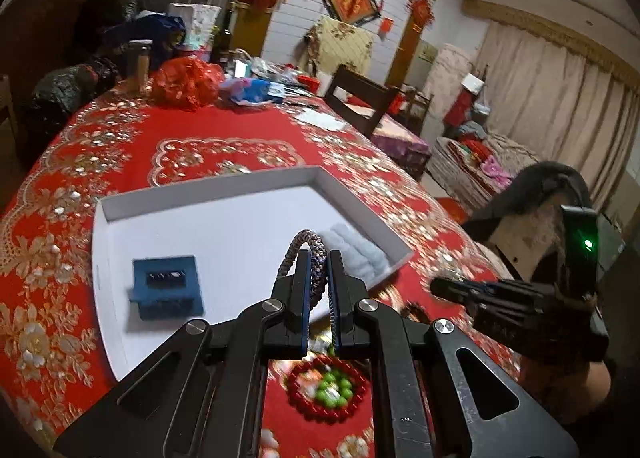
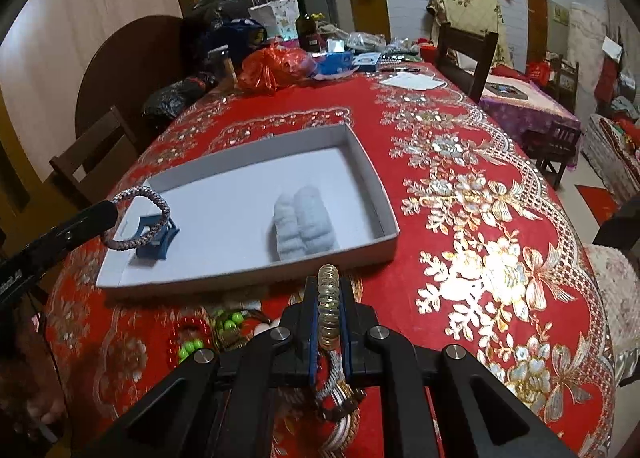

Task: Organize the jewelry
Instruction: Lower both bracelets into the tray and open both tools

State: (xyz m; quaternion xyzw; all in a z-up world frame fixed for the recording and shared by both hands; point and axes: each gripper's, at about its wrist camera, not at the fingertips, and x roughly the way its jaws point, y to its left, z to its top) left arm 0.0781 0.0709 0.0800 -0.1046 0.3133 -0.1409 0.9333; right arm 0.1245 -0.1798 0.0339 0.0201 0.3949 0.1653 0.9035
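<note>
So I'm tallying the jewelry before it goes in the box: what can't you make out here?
- Bead pile, left wrist view: blurred, partly hidden by the left gripper, which holds the braided bracelet.
- Bead pile, right wrist view: partly hidden behind the right gripper.
- Coiled bracelet, right wrist view: lower end tangled, cut by frame.
- Blue holder: blurred.

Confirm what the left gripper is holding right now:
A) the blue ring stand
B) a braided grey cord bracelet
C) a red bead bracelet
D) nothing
B: the left gripper is shut on the braided grey cord bracelet, whose loop arches above the fingertips, in front of the white tray.
</note>
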